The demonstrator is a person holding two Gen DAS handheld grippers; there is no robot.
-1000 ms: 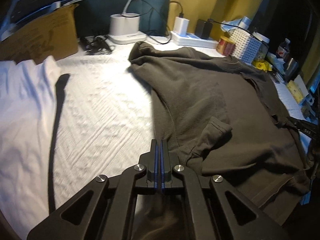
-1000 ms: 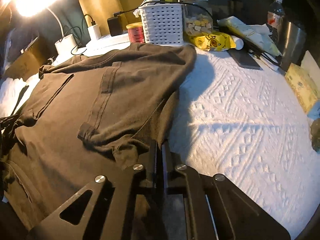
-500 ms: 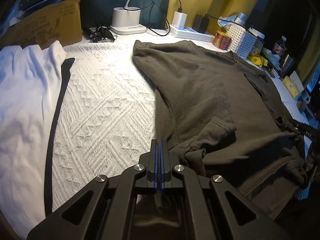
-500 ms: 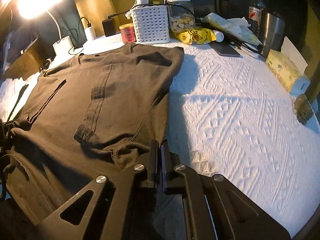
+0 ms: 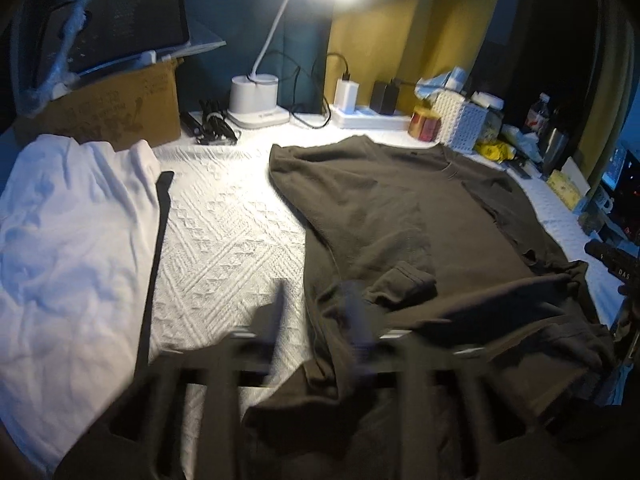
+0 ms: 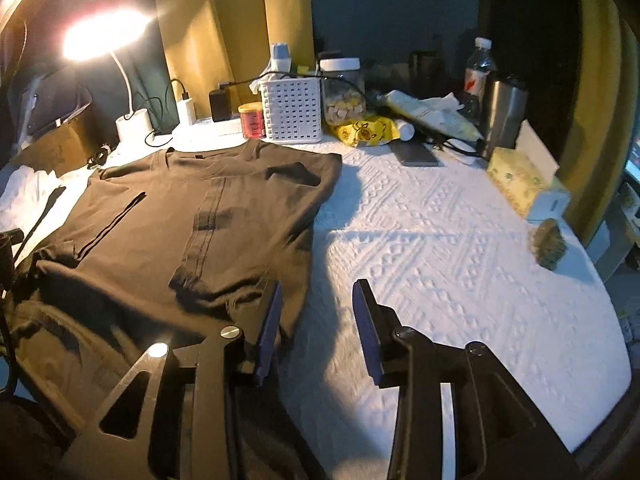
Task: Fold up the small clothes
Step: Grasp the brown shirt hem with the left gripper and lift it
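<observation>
A: So where's the shirt [image 5: 400, 216] at? Looks like it's spread flat on the white desk [image 6: 440, 248], collar toward the lamp [image 5: 256, 92] end, both sleeves folded in over the body.

B: Yep. In the right wrist view the shirt [image 6: 192, 220] is seen on the left half of the desk, and its near hem is bunched up a bit by the front edge. The right tool [image 6: 318, 320] is spread wide with nothing gripped; one finger sits over the shirt's edge, the other over bare quilted cover.

A: And the left tool [image 5: 316, 308]? It's smeared with blur in its own view.

B: Blurry, but the two fingers are seen well apart, so it's released too. One is over the white cover, the other over the shirt's near left edge.

A: A white cloth [image 5: 68, 240] is piled left of the shirt, with a dark strap [image 5: 154, 256] lying between them.

B: Clutter's lined up at the back: basket [image 6: 292, 110], red jar [image 6: 252, 120], charger strip [image 5: 372, 120], cardboard box [image 5: 112, 112].
</observation>
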